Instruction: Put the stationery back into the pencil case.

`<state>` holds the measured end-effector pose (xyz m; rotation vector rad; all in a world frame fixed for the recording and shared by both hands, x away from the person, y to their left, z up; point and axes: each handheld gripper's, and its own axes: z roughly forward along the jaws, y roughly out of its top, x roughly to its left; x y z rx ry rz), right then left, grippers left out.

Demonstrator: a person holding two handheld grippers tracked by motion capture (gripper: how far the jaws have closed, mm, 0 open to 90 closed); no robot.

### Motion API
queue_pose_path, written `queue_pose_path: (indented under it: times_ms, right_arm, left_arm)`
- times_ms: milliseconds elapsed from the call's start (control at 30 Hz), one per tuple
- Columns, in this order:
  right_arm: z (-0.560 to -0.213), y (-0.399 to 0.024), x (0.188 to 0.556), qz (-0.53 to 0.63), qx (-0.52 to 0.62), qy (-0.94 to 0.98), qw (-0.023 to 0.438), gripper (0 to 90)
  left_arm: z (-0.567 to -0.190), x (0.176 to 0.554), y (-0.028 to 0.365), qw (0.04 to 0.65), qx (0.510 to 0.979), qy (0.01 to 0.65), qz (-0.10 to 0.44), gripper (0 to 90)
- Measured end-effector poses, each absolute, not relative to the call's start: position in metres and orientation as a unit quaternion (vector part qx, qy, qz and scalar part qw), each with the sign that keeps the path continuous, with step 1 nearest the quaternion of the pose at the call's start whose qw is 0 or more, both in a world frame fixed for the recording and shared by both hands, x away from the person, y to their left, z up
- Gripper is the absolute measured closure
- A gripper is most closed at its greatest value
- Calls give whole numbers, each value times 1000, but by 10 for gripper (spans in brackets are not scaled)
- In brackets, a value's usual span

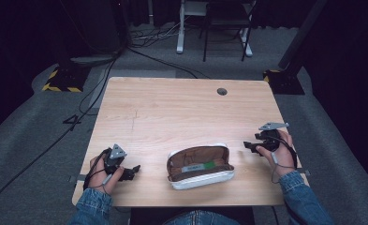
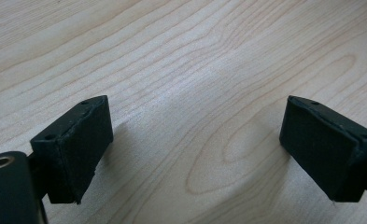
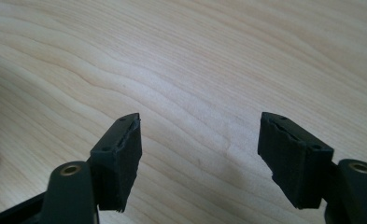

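A pale wooden table (image 1: 181, 112) with a visible grain is seen from above, set on grey carpeted floor (image 1: 27, 154) in a dark room. A round cable hole (image 1: 222, 91) is cut near the table's far edge, right of centre. Black cables (image 1: 92, 89) are trailed over the floor at the left, past a base marked with yellow and black stripes (image 1: 60, 82). Beyond the far edge, the white legs of a frame (image 1: 180, 28) and the dark legs of a chair (image 1: 224, 33) are stood on the carpet.

An open pouch (image 1: 200, 166) with a white shell and a brown lining is laid near the table's near edge, about midway between the two hands; a small green item (image 1: 209, 165) can be made out inside it.

The left hand-held gripper (image 1: 134, 170) is held low over the table at the near left, well apart from the pouch, with its jaws spread and only bare wood between them (image 2: 195, 140). The right hand-held gripper (image 1: 247, 146) is held just to the right of the pouch without touching it; its jaws are likewise spread, with nothing between them (image 3: 200, 144).
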<state>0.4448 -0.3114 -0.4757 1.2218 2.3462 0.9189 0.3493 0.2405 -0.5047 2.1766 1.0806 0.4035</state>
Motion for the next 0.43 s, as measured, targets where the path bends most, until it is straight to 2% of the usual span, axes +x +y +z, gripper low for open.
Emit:
queue_pose_path:
  times_ms: [200,367,433]
  right_arm:
    - [-493,-316,448,344,423,820,176,303]
    - [-503,-320,450,363,418,811,187,239]
    - [-504,-319,451,358,424,810,191,186]
  left_arm:
    - [-505,349,240,332,833,414,155,97]
    - [-504,349,241,331,835,413,153,98]
    - [-505,349,240,332,834,413,155,97]
